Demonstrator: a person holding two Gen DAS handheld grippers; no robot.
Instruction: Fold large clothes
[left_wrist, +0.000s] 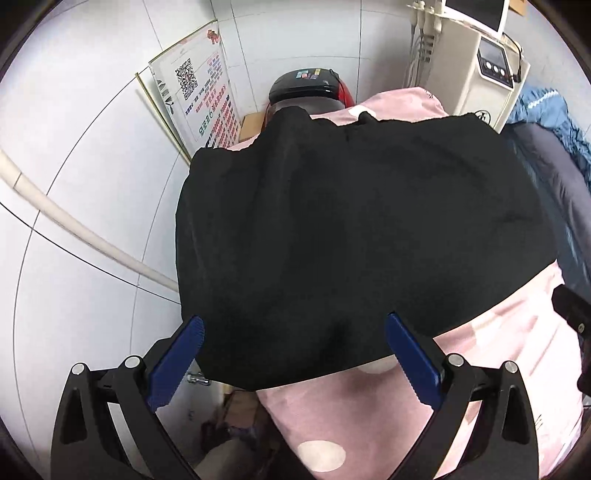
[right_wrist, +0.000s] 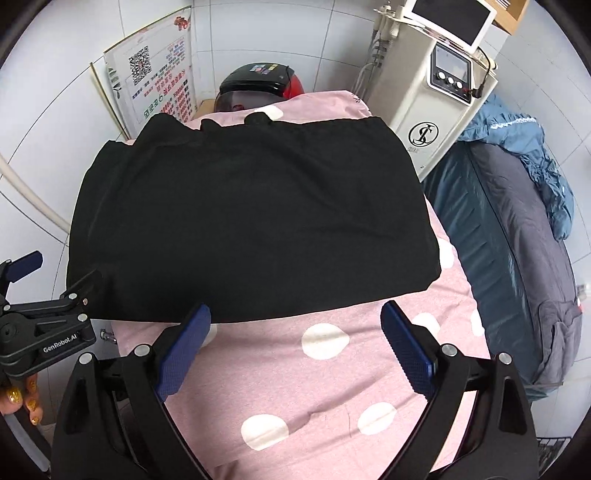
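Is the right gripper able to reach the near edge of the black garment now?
Probably yes: the right gripper is open, the black garment has its near edge just ahead, and only bare pink sheet lies between.

Far edge of the pink sheet (left_wrist: 480, 369) under the black garment (left_wrist: 351, 221), perhaps its folded layers too.

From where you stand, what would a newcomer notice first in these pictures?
First the big black garment, spread flat across a pink sheet with white dots and reaching over its left edge. Next, both tongs, left and right, open and empty at its near hem. Behind stand a white machine and a QR-code poster.
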